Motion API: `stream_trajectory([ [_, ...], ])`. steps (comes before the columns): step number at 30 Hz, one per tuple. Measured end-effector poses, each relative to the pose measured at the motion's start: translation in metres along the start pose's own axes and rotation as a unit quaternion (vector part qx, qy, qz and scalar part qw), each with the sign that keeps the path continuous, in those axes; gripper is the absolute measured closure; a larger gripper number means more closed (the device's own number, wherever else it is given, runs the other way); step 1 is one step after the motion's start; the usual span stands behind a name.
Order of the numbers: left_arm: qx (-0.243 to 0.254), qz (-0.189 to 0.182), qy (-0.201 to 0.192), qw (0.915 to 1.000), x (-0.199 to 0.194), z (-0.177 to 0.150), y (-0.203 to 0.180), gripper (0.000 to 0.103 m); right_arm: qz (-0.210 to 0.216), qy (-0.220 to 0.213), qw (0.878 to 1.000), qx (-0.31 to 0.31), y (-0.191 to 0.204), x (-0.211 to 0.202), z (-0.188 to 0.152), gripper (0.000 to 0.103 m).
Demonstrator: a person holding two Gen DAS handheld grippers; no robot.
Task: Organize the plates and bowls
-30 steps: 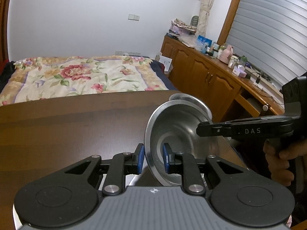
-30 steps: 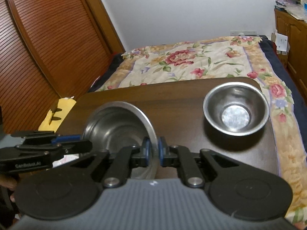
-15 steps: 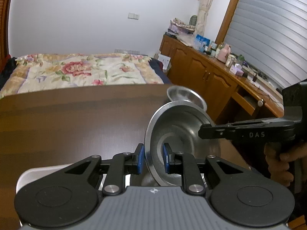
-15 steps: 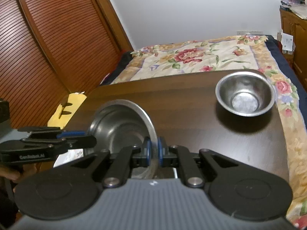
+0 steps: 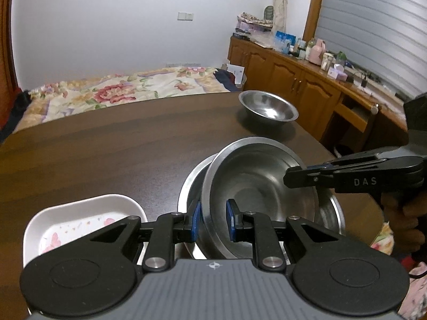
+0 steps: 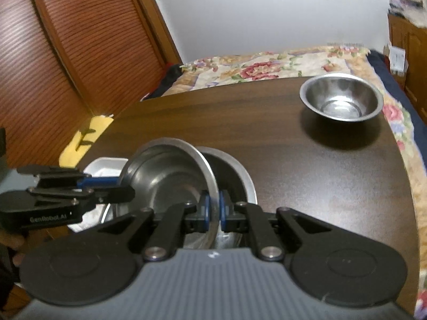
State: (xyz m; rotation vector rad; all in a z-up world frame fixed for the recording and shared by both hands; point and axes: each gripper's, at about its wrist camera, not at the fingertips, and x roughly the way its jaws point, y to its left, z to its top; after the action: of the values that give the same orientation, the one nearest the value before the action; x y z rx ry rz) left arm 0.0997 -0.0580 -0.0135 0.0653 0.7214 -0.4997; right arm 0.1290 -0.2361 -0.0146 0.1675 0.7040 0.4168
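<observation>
While both grippers pinch opposite rims of the shiny round stainless-steel bowl (image 5: 256, 186), it hangs tilted over a larger steel bowl (image 5: 332, 213) on the dark wood tabletop (image 5: 106, 149). Left gripper (image 5: 212, 220) fingers narrow on the near rim; right gripper (image 6: 213, 212) fingers narrow on the other rim, blue pads against metal. Risk, as a judgement: the thin slick rim could slip if one side lets go early, and the bowl would drop crooked, clang and jam instead of nesting. Uneven lowering could also nudge the lower bowl toward the white floral-print dish (image 5: 80, 218) just beside it. Held bowl looks clean, smooth, reflective, flat-bottomed, empty. A smaller steel bowl (image 6: 341, 97) sits well apart near the far tabletop edge.
</observation>
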Motion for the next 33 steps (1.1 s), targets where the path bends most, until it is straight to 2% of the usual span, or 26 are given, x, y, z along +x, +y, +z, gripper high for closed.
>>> stream_trajectory([
  [6, 0.023, 0.020, -0.005, 0.9995, 0.005, -0.007, -0.005, 0.081, -0.034, -0.009, 0.998, -0.058, 0.014, 0.002, -0.007, 0.094],
  [15, 0.011, 0.021, -0.016, 0.9996, 0.006, -0.009, -0.003, 0.081, -0.052, -0.009, 0.993, -0.102, 0.018, 0.004, -0.007, 0.091],
  [23, 0.006, 0.020, -0.018, 0.9996, 0.005, -0.007, -0.003, 0.081, -0.044, -0.018, 0.995, -0.091, 0.016, 0.003, -0.005, 0.091],
  [33, 0.001, 0.021, -0.043, 0.9989, -0.010, 0.004, 0.000, 0.081, -0.030, -0.053, 0.995, -0.081, 0.017, -0.019, 0.001, 0.091],
])
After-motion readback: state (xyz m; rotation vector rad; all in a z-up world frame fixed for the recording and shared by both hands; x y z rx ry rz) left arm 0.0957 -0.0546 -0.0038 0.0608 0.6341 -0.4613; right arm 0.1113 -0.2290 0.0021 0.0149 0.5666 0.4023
